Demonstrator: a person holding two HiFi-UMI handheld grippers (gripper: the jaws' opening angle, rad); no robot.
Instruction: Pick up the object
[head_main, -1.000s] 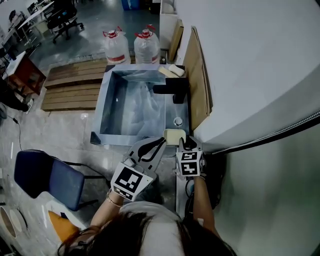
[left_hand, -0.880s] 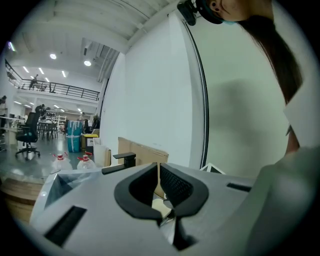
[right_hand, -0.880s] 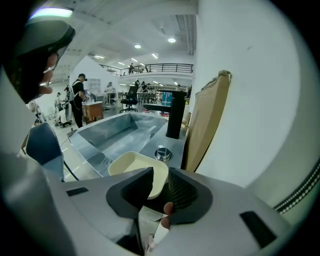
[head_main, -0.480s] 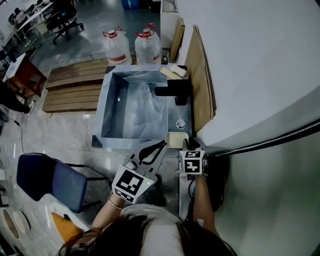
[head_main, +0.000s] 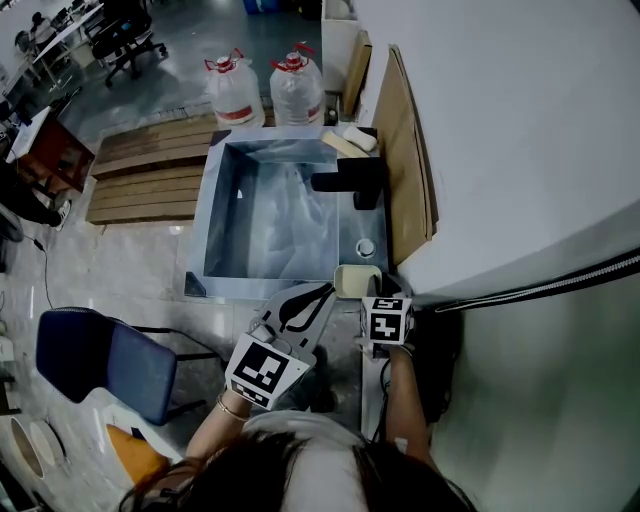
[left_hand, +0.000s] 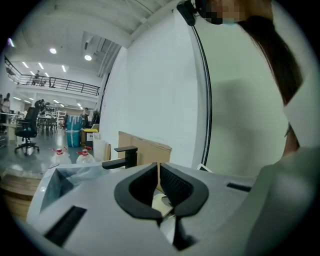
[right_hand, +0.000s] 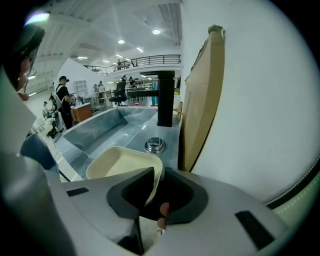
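At the near right corner of the steel sink (head_main: 215, 215), a cream rectangular dish (head_main: 357, 280) faces hollow-up, its long axis seemingly along the sink's front edge. The right gripper (head_main: 378, 296) pinches the dish's near rim. The left gripper (head_main: 325, 290), jaws pressed together on nothing, hangs at that front edge.

Industrial workshop hall: steel sink (head_main: 213, 222), water jugs (head_main: 236, 92), mezzanine (right_hand: 145, 60).

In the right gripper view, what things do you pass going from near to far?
right gripper, shut on the rim of the cream dish → round metal button → black tap
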